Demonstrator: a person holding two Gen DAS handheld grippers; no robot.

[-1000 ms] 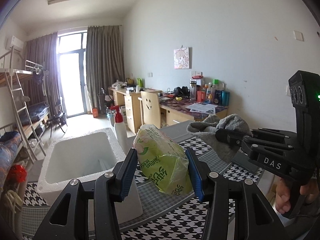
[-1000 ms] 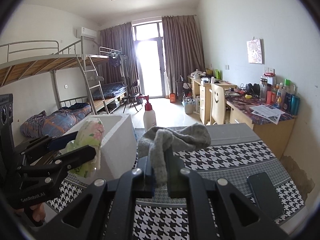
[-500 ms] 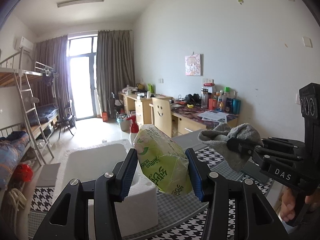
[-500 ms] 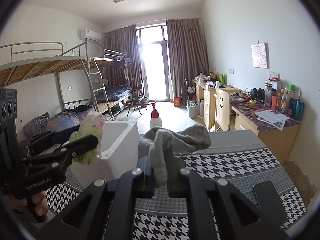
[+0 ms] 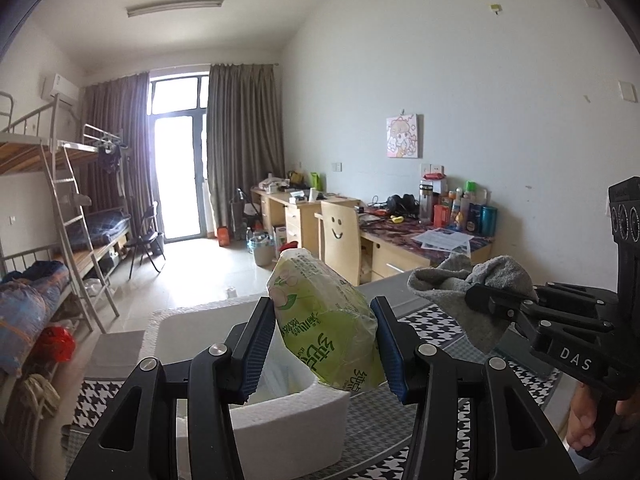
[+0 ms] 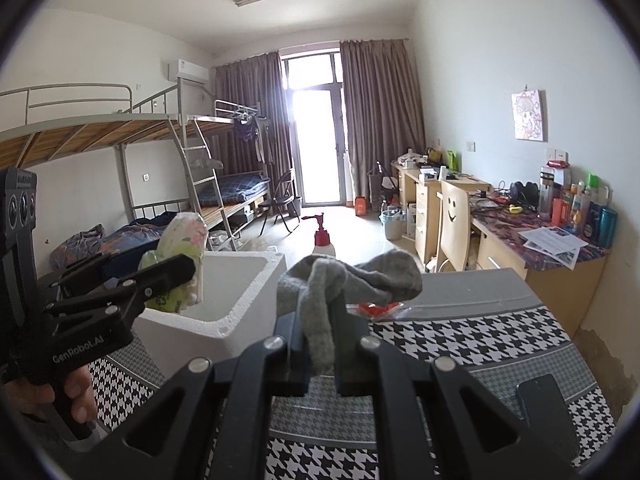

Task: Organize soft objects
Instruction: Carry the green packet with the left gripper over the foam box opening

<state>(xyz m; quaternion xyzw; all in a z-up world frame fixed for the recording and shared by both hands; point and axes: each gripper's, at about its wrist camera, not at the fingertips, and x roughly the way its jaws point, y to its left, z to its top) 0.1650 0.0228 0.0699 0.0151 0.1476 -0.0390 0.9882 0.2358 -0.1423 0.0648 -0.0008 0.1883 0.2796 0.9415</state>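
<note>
My left gripper (image 5: 322,346) is shut on a green tissue pack (image 5: 326,332) and holds it in the air over the near right corner of a white foam box (image 5: 288,424). The pack (image 6: 182,256) and box (image 6: 224,312) also show in the right wrist view. My right gripper (image 6: 320,356) is shut on a grey sock (image 6: 344,280), held above the houndstooth table (image 6: 460,340) just right of the box. The sock (image 5: 476,292) also shows in the left wrist view.
A red-capped pump bottle (image 6: 322,236) stands behind the box. A red packet (image 6: 374,307) lies on the table behind the sock. A black phone (image 6: 546,412) lies at the table's near right. Desks and a chair (image 6: 454,220) line the right wall; bunk beds stand left.
Both grippers have risen with their loads. The left gripper with the tissue pack has moved left, over the foam box's corner. Both grips are unchanged.
</note>
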